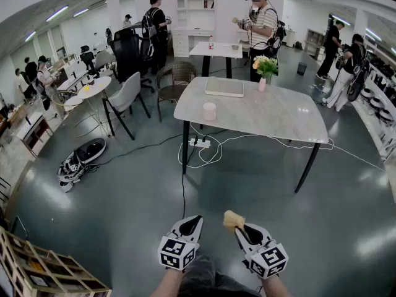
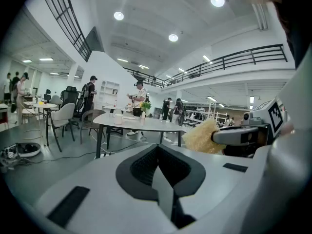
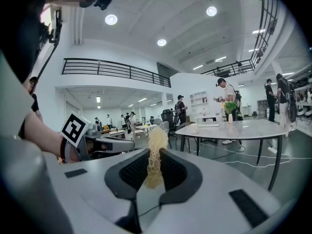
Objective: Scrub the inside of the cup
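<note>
The small pale pink cup (image 1: 210,111) stands on the grey marble surface (image 1: 272,113), well apart from both grippers. The jaws of the right gripper (image 1: 240,228) clamp a soft yellow sponge (image 1: 233,219); those of the left gripper (image 1: 195,219) are together, empty. The cup looks light, rigid and easily tipped, so it is best held by its wall.

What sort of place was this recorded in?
Probably a large open-plan office or lab hall: office chairs near tables, a railed mezzanine overhead, and another person wearing a recording rig.
</note>
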`<control>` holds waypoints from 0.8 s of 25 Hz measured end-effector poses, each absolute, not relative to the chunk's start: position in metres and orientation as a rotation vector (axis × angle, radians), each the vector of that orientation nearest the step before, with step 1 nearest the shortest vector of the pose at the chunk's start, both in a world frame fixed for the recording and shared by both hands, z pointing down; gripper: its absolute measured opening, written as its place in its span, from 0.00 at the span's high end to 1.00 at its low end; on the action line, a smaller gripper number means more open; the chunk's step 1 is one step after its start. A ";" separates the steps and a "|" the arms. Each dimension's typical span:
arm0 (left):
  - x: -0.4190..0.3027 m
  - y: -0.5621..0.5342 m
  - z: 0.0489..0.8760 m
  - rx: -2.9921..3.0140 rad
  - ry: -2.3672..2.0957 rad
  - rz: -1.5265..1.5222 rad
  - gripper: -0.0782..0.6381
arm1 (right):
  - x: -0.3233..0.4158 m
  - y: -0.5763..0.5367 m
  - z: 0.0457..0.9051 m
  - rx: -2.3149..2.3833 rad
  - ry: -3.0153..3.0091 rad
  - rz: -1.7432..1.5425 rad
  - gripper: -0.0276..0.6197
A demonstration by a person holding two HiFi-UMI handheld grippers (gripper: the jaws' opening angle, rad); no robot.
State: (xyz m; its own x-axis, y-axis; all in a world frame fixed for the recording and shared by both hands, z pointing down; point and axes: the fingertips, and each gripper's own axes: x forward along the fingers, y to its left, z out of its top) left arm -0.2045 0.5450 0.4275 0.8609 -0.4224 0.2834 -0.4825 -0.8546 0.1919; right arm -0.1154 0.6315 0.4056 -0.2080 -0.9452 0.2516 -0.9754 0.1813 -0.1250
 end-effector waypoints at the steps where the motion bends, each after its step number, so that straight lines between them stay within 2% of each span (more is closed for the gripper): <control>1: -0.204 0.545 0.427 2.778 -0.689 0.339 0.87 | -0.115 0.631 0.406 1.901 -2.321 0.393 0.86; 10: -0.185 0.525 0.439 2.761 -0.670 0.350 0.87 | -0.101 0.607 0.415 1.907 -2.311 0.408 0.86; 20: -0.154 0.437 0.460 2.720 -0.654 0.383 0.87 | -0.069 0.518 0.439 1.916 -2.287 0.513 0.86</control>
State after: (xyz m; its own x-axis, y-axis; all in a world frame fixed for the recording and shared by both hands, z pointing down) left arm -0.1540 0.4369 0.4599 0.8597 -0.3924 0.3270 -0.4773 -0.8453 0.2402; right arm -0.0691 0.5175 0.4390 -0.1947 -0.9338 0.3002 -0.9725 0.1439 -0.1832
